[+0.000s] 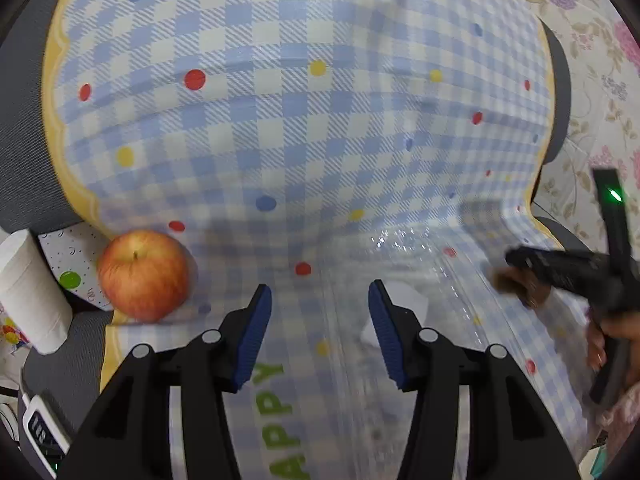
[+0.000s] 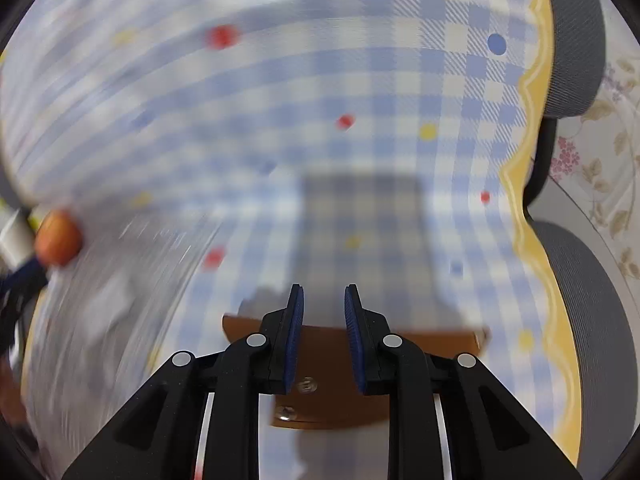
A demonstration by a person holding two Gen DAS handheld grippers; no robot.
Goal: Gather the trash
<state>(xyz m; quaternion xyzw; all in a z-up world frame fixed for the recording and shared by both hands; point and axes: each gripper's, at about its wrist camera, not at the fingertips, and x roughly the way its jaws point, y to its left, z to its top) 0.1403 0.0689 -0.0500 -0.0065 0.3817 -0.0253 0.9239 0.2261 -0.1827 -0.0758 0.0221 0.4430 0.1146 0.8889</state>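
Observation:
My left gripper (image 1: 320, 300) is open and empty above the blue checked cloth (image 1: 304, 128). A clear plastic bag (image 1: 416, 280) with a white scrap (image 1: 404, 300) inside lies just right of its right finger. My right gripper (image 2: 324, 300) has its jaws a little apart, with nothing between the pads; a brown leather piece with snap buttons (image 2: 320, 380) lies under it. In the left wrist view the right gripper (image 1: 516, 260) shows at the far right, blurred, with something brown (image 1: 516, 284) at its tips. The right wrist view is motion-blurred.
A red apple (image 1: 144, 274) sits at the cloth's left edge, also blurred in the right wrist view (image 2: 58, 236). A white paper roll (image 1: 30, 292) stands left of it. Grey cushions (image 2: 576, 44) and flowered wallpaper (image 1: 600, 80) border the cloth's right side.

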